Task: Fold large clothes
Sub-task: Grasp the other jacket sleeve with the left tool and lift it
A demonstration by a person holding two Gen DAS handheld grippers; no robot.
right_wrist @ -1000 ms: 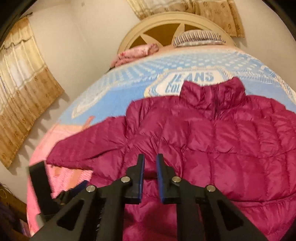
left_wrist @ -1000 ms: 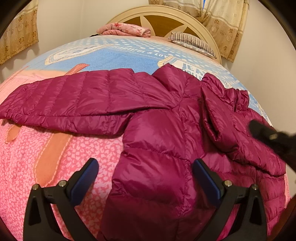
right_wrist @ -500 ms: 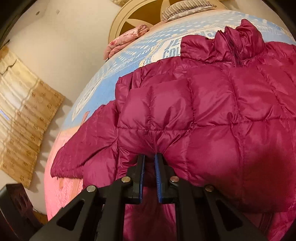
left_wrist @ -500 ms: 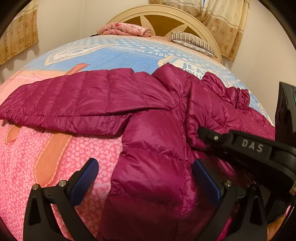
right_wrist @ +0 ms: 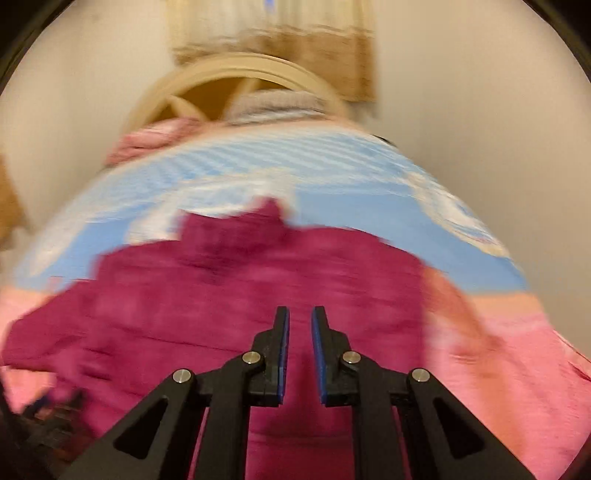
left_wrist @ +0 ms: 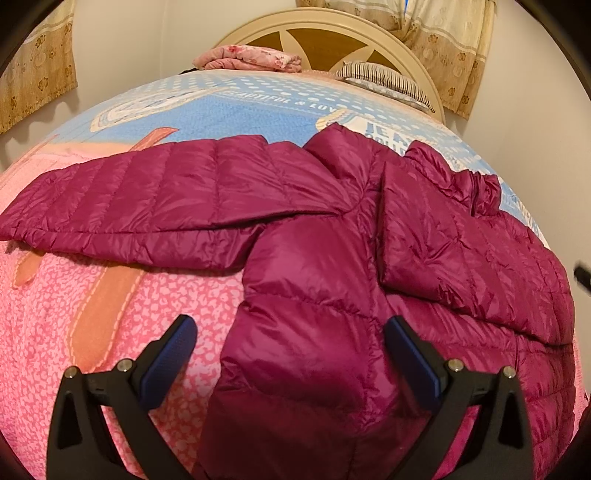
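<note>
A magenta quilted puffer jacket point(left_wrist: 325, 266) lies on the bed. One sleeve point(left_wrist: 147, 206) stretches out to the left; its right side is folded over the body. My left gripper point(left_wrist: 291, 332) is open and empty, its blue pads either side of the jacket's lower left part. In the blurred right wrist view the jacket point(right_wrist: 221, 295) lies below my right gripper point(right_wrist: 300, 321), whose jaws stand a narrow gap apart with nothing between them.
The bed has a pink and blue printed cover point(left_wrist: 110, 314). At its head are a cream headboard point(left_wrist: 325, 29), a folded pink blanket point(left_wrist: 251, 57) and a striped pillow point(left_wrist: 380, 79). Curtains point(left_wrist: 443, 40) hang behind. A wall stands close on the right.
My right gripper let go of the jacket's edge after laying the right side over the body, then swung back and away to the right. My left gripper stayed still.
</note>
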